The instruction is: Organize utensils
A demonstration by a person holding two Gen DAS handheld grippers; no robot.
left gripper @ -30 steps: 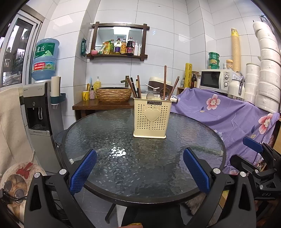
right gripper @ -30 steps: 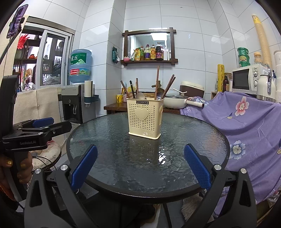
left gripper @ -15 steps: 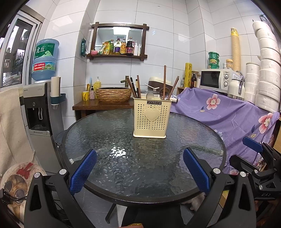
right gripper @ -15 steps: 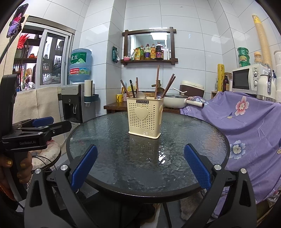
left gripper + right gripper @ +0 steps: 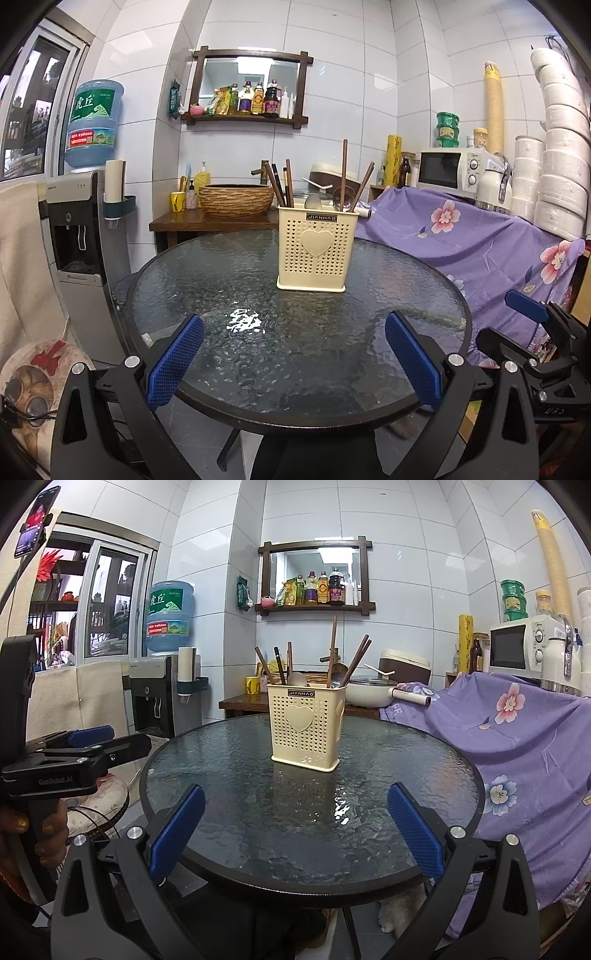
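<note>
The round glass desk (image 5: 258, 350) is bare across its whole near half, from the dark rim up to the cream utensil holder (image 5: 316, 251), which stands upright a little past the centre. Chopsticks (image 5: 343, 166) and spoons (image 5: 297, 679) stick up out of it, leaning against its walls. Left, right and near of the holder the glass lies open; on the right the desk's edge comes close to the purple flowered cloth (image 5: 480, 240), and on the left it sits near the water dispenser (image 5: 77, 229).

The left tongs (image 5: 293, 360) hover over the near rim, spread wide, nothing between the blue pads. The right tongs (image 5: 295, 834) hang the same way beside them, also spread wide and empty, both well short of the holder. From the right camera a hand (image 5: 22, 845) grips the left tool's handle.

Against half a second ago nothing on the desk has shifted; both tongs sit where they were, with the same gap.
</note>
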